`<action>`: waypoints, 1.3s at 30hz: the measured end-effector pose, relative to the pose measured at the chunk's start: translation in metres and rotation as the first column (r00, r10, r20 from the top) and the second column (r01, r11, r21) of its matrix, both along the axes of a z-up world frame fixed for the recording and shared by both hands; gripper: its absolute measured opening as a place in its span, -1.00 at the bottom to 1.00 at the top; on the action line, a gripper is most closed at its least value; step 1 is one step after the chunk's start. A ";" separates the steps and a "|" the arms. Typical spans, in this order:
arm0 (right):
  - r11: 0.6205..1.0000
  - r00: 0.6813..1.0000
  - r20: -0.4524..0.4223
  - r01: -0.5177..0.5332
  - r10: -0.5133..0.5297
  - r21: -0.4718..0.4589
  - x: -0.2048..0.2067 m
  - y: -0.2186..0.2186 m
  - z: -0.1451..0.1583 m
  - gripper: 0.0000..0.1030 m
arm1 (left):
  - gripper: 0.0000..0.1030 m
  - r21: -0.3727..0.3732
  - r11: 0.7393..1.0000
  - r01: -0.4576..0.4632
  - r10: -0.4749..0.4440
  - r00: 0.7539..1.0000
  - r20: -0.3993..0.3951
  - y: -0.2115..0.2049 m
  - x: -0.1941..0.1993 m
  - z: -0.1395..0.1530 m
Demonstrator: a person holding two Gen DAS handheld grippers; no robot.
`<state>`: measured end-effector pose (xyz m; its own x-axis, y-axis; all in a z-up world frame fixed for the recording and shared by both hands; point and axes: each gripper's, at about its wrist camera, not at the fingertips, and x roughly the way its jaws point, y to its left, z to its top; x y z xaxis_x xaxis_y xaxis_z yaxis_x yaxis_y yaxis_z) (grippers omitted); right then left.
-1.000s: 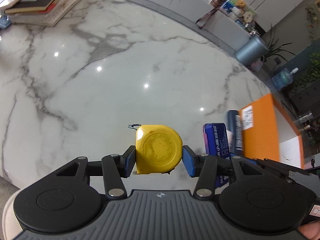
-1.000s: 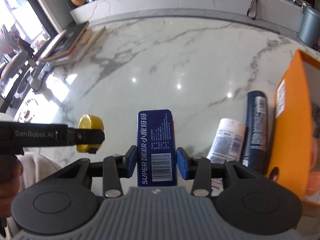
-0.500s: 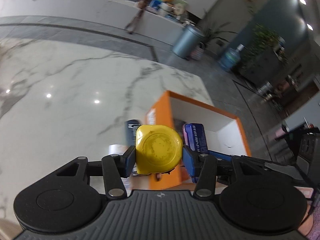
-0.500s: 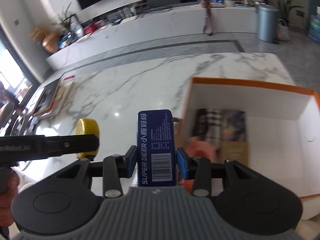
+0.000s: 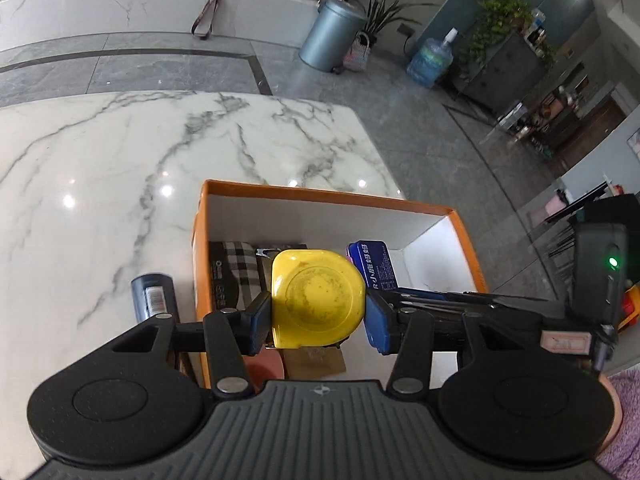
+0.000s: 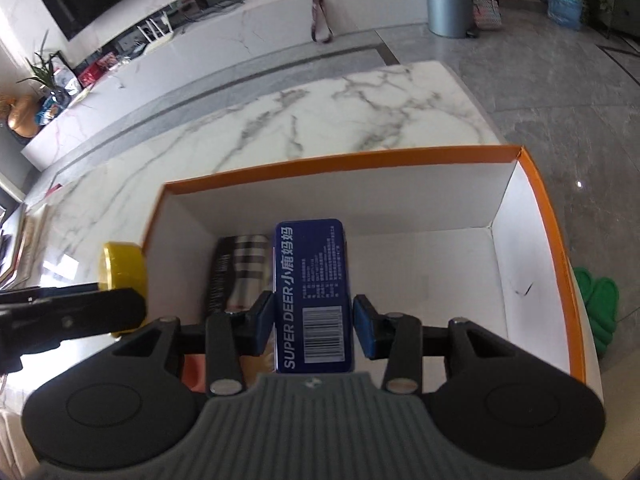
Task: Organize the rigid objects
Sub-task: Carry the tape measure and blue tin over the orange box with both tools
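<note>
My left gripper [image 5: 318, 316] is shut on a yellow tape measure [image 5: 316, 300] and holds it over the left part of an orange box with white inside [image 5: 320, 196]. My right gripper [image 6: 313, 322] is shut on a blue "SUPER DEER" tin [image 6: 310, 292] and holds it above the box's interior [image 6: 516, 220]. The tin also shows in the left wrist view [image 5: 374, 266], to the right of the tape measure. The tape measure shows in the right wrist view [image 6: 122, 268], at the box's left wall.
A plaid-patterned packet [image 6: 240, 264] and other items lie at the box's left side. A dark blue tube [image 5: 154, 296] lies on the marble table [image 5: 120, 168] left of the box. The table edge runs just beyond the box, with floor beyond it.
Both grippers have swung right from the open tabletop to above the orange box, each still carrying its object. The box now fills the right wrist view.
</note>
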<state>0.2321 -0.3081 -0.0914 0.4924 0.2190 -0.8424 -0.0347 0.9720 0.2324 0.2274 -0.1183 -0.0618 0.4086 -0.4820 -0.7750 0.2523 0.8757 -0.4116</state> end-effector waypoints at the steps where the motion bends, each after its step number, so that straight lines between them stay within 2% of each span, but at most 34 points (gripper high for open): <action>1: 1.000 1.000 -0.016 0.004 -0.004 -0.001 0.008 -0.003 -0.007 -0.15 | 0.09 0.008 1.000 -0.001 0.001 1.000 -0.006 -0.003 0.005 -0.001; 11: 1.000 0.990 -0.144 -0.001 0.000 -0.008 0.062 -0.013 -0.064 -0.15 | 0.09 0.064 0.998 0.013 -0.011 0.999 -0.040 -0.018 0.026 -0.023; 20: 0.999 0.985 -0.170 0.025 -0.017 0.044 0.068 -0.016 -0.081 -0.10 | 0.09 0.074 0.997 0.028 -0.024 0.998 -0.050 -0.025 0.033 -0.030; 25: 0.995 0.988 -0.153 0.048 -0.035 0.086 0.060 -0.025 -0.075 -0.07 | 0.09 0.074 0.997 0.029 -0.025 0.998 -0.054 -0.025 0.031 -0.031; 27: 0.995 0.986 -0.161 0.050 -0.036 0.086 0.058 -0.026 -0.074 -0.12 | 0.09 0.074 0.997 0.028 -0.024 0.998 -0.053 -0.025 0.030 -0.031; 30: 0.992 0.980 -0.193 0.075 -0.055 0.098 0.057 -0.029 -0.078 -0.47 | 0.10 0.074 0.997 0.032 -0.028 0.998 -0.054 -0.025 0.029 -0.031; 31: 0.991 0.976 -0.205 0.089 -0.067 0.100 0.057 -0.029 -0.080 -0.50 | 0.09 0.075 0.997 0.033 -0.029 0.998 -0.054 -0.026 0.028 -0.030; 35: 0.986 0.974 -0.201 0.126 -0.101 0.113 0.061 -0.029 -0.082 -0.50 | 0.09 0.087 0.996 0.031 -0.026 0.998 -0.059 -0.028 0.027 -0.032; 39: 0.989 0.977 -0.194 0.105 -0.084 0.100 0.063 -0.026 -0.079 -0.54 | 0.09 0.081 0.995 0.050 -0.045 0.997 -0.066 -0.031 0.024 -0.028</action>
<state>0.2950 -0.3336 -0.1703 0.3500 0.2750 -0.8955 0.1110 0.9371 0.3311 0.2516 -0.1498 -0.0896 0.3348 -0.4331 -0.8369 0.2697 0.8950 -0.3553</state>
